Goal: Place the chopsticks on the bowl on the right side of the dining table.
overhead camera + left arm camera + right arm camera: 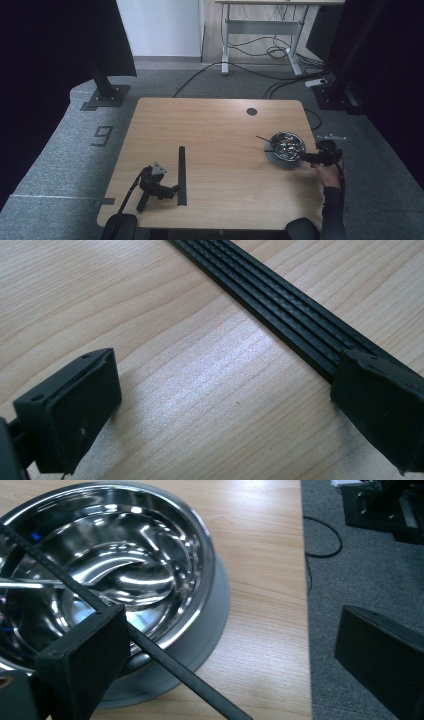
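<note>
right gripper (240, 645): jaws wide apart, nothing clamped. left jaw sits over the rim of the shiny round stainless steel bowl (115, 565), right jaw hangs out past the table edge over grey carpet. thin black ribbed strip (165, 667) lies slanted across the bowl rim and passes just beside the left jaw; can't tell if it touches the pad. bowl is polished, mirror-like inside, on a wider grey base. high view: bowl (288, 145) near the right edge of the light wood table (220, 125), right gripper (320, 157) at its near-right side, hand (329, 175) behind it, dark-sleeved forearm coming up from the bottom edge

left gripper (220, 405): jaws also wide, lying on the table with no hand on it (157, 185). long flat black grooved bar (280, 305) runs under its right jaw; in the high view the bar (182, 175) lies front-left, pointing away from the person
</note>
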